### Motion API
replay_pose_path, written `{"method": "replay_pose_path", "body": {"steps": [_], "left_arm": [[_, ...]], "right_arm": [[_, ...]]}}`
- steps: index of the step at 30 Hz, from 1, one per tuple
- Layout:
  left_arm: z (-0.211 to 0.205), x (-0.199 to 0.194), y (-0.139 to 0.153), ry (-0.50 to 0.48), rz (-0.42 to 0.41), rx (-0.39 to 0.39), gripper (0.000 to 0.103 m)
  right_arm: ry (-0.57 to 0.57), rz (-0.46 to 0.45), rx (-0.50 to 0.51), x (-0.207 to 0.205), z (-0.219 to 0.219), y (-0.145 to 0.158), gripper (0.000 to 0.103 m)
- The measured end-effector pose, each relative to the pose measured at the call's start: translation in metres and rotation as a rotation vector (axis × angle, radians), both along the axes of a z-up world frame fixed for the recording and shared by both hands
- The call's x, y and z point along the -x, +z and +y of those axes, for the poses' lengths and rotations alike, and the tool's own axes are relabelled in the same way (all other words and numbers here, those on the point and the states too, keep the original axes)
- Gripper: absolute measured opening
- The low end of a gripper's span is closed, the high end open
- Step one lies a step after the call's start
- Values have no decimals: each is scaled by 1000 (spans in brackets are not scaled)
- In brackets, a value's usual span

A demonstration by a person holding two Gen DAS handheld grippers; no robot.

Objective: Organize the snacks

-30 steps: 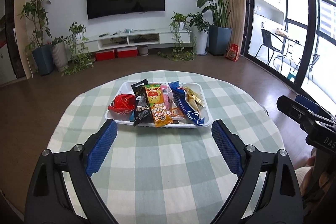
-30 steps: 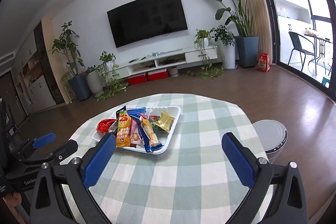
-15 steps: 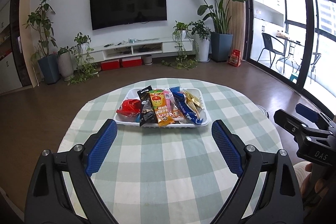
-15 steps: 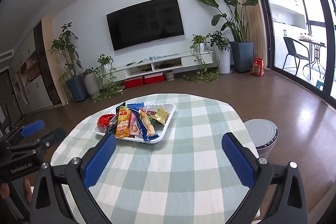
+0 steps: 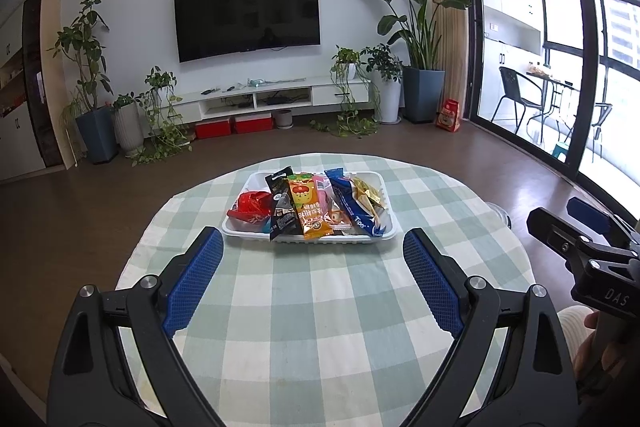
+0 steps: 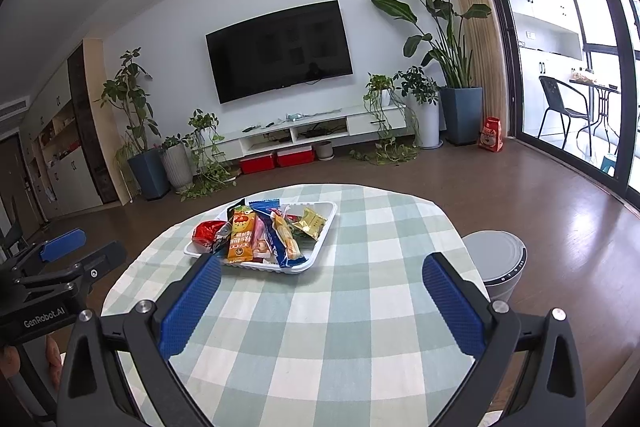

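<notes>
A white tray (image 5: 387, 231) (image 6: 325, 237) sits at the far middle of the round table. It holds several snack packets: a red one (image 5: 253, 205), a black one (image 5: 281, 205), an orange one (image 5: 306, 211) (image 6: 241, 237), a blue one (image 5: 352, 203) (image 6: 276, 235) and a gold one (image 5: 367, 191) (image 6: 310, 223). My left gripper (image 5: 313, 277) is open and empty, above the table short of the tray. My right gripper (image 6: 322, 301) is open and empty, further back and to the right.
The table has a green and white checked cloth (image 5: 320, 307). A grey round bin (image 6: 498, 263) stands on the floor right of the table. A TV (image 5: 247, 14), a low white cabinet and potted plants line the far wall. Glass doors are on the right.
Both grippers have pulled back and risen from the tray, which looks smaller and farther. Both stay open. The packets have not moved.
</notes>
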State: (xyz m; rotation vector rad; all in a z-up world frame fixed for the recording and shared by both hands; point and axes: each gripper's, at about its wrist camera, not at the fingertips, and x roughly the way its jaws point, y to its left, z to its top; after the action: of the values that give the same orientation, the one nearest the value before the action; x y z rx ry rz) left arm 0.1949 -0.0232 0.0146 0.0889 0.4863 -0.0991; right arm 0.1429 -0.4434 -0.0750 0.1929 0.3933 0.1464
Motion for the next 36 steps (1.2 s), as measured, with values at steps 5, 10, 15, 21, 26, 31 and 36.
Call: {"method": "replay_pose_path", "body": {"steps": [5, 10, 15, 21, 26, 31, 36], "left_arm": [[0, 0, 0, 0, -2, 0, 92], [0, 2, 0, 1, -1, 0, 92], [0, 1, 0, 0, -2, 1, 92], [0, 1, 0, 0, -2, 1, 92], [0, 2, -1, 0, -3, 1, 92], [0, 3, -1, -1, -4, 1, 92], [1, 2, -2, 0, -5, 1, 92]], "right_arm": [[1, -1, -2, 2, 0, 1, 103], [4, -5, -1, 5, 0, 3, 103], [3, -6, 0, 7, 1, 4, 103], [5, -5, 1, 7, 1, 3, 103], [5, -6, 2, 9, 2, 5, 103], [4, -6, 0, 10, 2, 5, 103], [5, -6, 1, 9, 2, 4, 103]]}}
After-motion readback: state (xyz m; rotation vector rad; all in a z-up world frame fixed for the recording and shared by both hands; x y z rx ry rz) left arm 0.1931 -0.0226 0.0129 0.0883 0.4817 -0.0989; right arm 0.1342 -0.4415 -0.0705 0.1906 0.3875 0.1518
